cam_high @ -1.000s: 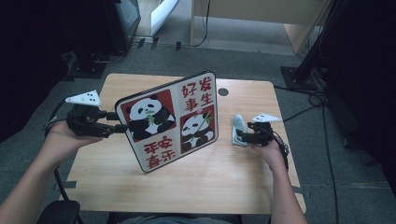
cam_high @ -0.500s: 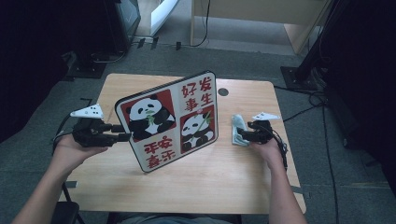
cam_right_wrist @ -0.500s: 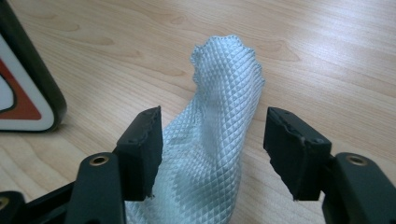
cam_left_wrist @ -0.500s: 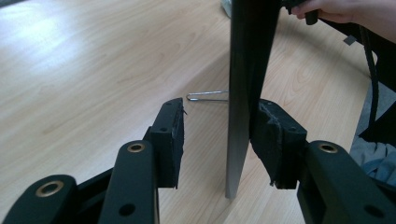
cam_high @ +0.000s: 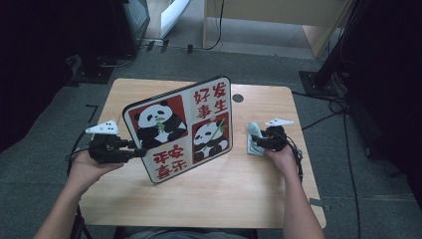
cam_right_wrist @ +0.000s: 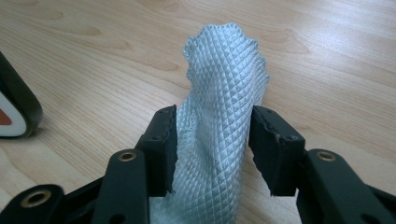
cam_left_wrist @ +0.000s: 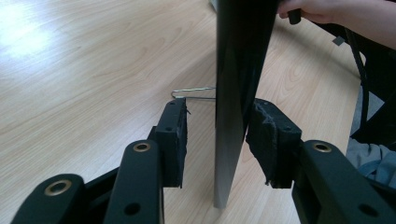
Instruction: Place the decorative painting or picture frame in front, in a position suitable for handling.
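A panda picture board [cam_high: 179, 129] with red Chinese characters stands tilted on the wooden table [cam_high: 224, 199]. In the left gripper view its dark edge [cam_left_wrist: 233, 93] runs between my jaws. My left gripper [cam_high: 139, 149] straddles the board's left edge and has just been closing. The right pad touches the board, while a gap remains at the left pad. A wire stand [cam_left_wrist: 191, 93] shows behind the board. A grey woven cloth [cam_high: 255, 130] lies right of the board. My right gripper [cam_right_wrist: 212, 149] has just been closing and pinches the cloth [cam_right_wrist: 219, 93], which bunches up between the pads.
The board's rounded corner [cam_right_wrist: 14, 112] sits left of the cloth. A small round hole [cam_high: 238, 98] marks the table's far side. Cables [cam_high: 343, 129] trail on the floor at the right, and wooden furniture [cam_high: 278, 20] stands behind the table.
My left hand has sunk and slid its jaws around the board's left edge, and the jaws have narrowed. The right hand has stayed in place on the cloth.
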### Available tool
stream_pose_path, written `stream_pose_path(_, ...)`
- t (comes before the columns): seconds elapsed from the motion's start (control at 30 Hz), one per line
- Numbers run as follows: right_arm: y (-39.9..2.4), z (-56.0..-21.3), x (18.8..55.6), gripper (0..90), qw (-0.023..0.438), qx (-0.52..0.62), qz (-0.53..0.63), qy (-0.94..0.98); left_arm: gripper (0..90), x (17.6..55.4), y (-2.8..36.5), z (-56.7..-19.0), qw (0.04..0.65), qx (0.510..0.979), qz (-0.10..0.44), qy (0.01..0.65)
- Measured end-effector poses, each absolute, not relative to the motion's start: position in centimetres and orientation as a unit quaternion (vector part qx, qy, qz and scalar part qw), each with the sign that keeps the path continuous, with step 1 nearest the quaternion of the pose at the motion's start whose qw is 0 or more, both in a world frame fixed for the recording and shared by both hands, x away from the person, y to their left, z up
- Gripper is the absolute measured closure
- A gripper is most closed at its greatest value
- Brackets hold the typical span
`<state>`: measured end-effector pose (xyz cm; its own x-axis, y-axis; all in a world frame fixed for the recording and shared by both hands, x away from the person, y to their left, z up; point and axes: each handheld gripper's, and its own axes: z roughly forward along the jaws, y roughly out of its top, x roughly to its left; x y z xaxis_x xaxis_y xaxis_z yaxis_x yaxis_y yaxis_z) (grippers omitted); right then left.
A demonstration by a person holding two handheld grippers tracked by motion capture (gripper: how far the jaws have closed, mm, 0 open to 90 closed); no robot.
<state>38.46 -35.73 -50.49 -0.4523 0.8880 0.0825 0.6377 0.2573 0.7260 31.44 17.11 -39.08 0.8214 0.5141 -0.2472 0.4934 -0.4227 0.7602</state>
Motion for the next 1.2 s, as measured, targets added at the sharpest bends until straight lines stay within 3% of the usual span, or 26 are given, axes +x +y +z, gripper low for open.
stream_pose_path(0.53, -35.9, -51.3, 39.1, 65.0, 0.163, 0.504, 0.356, 0.77, 65.9, 32.0, 16.4, -40.3, 0.458, 0.837, -0.009, 0.3)
stream_pose_path(0.73, -35.9, -51.2, 39.2, 76.3, 0.151, 0.52, 0.359, 0.76, 73.6, 31.7, 16.1, -40.4, 0.46, 0.836, -0.009, 0.298)
stream_pose_path(1.2, -35.9, -51.0, 39.5, 79.9, 0.129, 0.541, 0.36, 0.749, 77.5, 31.3, 15.9, -40.6, 0.469, 0.83, -0.012, 0.303)
